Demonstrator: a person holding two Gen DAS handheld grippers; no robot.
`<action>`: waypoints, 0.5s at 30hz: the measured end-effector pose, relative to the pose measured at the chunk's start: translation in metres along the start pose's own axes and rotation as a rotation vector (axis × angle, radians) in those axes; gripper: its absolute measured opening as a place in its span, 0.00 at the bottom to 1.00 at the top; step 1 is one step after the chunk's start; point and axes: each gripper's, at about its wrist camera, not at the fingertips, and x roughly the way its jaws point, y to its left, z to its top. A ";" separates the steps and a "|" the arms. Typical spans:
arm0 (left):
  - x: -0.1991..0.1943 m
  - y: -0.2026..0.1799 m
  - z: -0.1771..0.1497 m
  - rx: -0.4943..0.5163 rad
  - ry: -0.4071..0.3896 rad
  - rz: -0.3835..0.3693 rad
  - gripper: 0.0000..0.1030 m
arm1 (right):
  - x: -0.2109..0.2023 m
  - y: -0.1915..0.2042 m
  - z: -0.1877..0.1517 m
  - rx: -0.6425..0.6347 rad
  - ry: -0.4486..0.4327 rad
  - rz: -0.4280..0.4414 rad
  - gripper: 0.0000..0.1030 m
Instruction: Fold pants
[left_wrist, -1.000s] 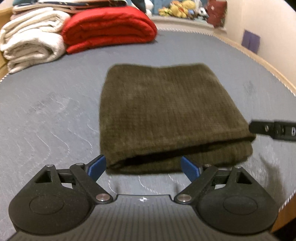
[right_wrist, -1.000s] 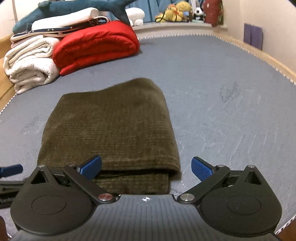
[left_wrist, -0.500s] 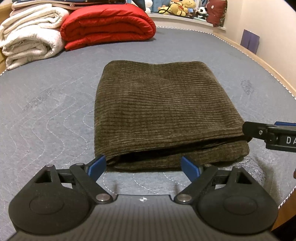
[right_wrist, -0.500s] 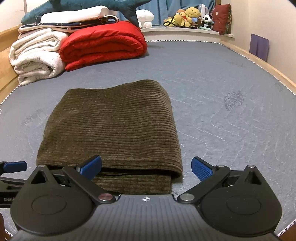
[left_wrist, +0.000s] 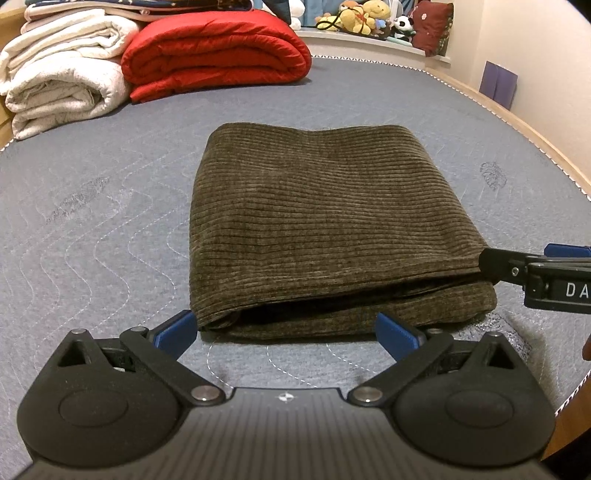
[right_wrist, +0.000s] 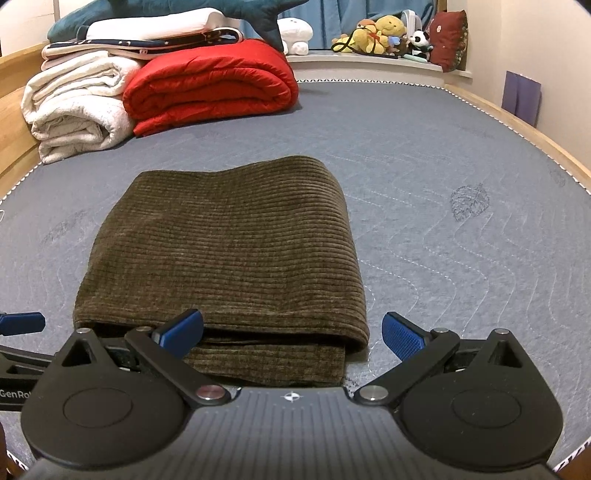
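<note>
Right wrist view: olive corduroy pants (right_wrist: 229, 251) lie folded flat.

The left tool (left_wrist: 284, 329) opened its jaws wider, its blue pads (left_wrist: 176, 328) spreading toward the lower corners of the frame, nothing pressed between them. In the right wrist view the folded pants (right_wrist: 229, 254) sat slightly lower.

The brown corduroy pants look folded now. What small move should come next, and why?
Probably draw both tongs back from the pants. They lie in a neat folded rectangle on the mattress, and the left tongs and right tongs stand open, gripping nothing.
</note>
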 end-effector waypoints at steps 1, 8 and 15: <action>0.000 0.000 0.000 0.000 0.000 0.000 1.00 | 0.000 0.000 0.000 -0.001 -0.001 0.000 0.99; 0.000 0.000 0.000 -0.004 0.001 -0.001 1.00 | 0.001 0.003 -0.001 -0.006 0.000 -0.003 0.99; 0.001 0.000 0.000 -0.006 0.002 -0.003 1.00 | 0.002 0.005 -0.002 -0.012 0.004 -0.003 0.99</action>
